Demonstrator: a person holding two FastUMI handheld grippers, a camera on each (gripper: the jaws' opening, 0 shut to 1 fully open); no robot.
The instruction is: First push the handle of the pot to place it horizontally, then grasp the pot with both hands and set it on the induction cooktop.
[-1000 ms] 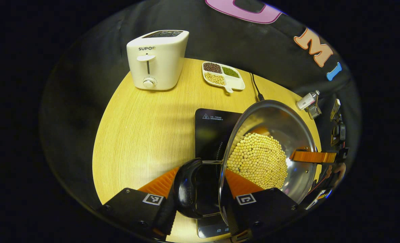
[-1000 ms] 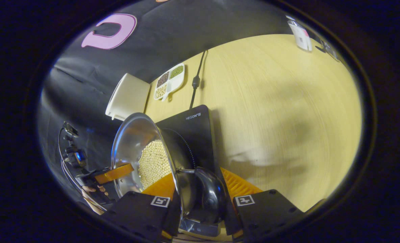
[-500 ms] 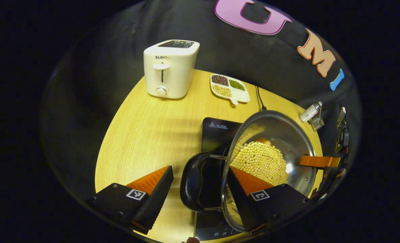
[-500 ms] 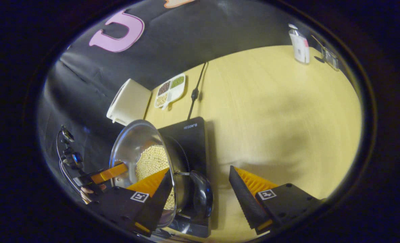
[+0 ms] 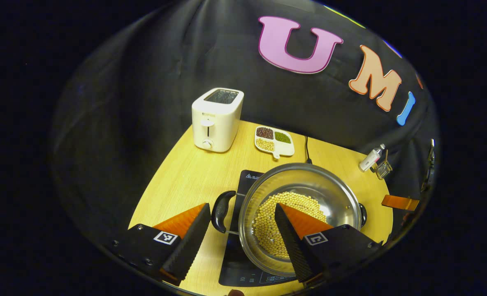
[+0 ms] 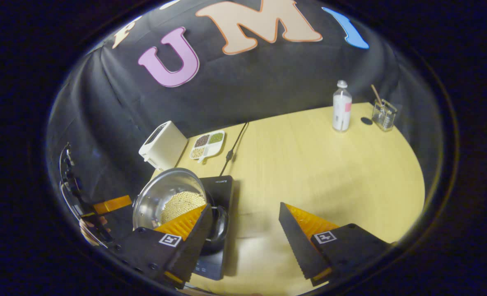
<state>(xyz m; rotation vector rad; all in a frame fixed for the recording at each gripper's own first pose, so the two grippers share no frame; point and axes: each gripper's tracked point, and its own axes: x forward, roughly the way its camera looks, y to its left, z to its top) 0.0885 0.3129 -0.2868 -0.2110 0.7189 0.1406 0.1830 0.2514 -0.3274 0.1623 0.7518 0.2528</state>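
A steel pot (image 5: 334, 201) holding yellow beans (image 5: 276, 205) sits level on the black induction cooktop (image 5: 233, 271). Its black side handles (image 5: 219, 205) point left and right. In the left gripper view, my left gripper (image 5: 241, 207) hovers open above and in front of the pot's left handle, touching nothing. From the right gripper view, the pot (image 6: 157, 193) is at lower left on the cooktop (image 6: 223, 188), its near handle (image 6: 221, 222) just beyond my left finger. My right gripper (image 6: 245, 206) is open and holds nothing. The other gripper (image 6: 112, 204), held by a hand (image 6: 89, 230), shows past the pot.
A white toaster (image 5: 216, 119) and a divided dish of beans (image 5: 273, 139) stand at the table's back. The cooktop's cord (image 6: 235, 148) runs toward the wall. A bottle (image 6: 341, 106) and a glass with a stick (image 6: 383, 115) stand at the far right of the wooden table (image 6: 330, 176).
Both grippers opened and let go of the pot's handles, then drew back and up. The pot now rests level on the cooktop.
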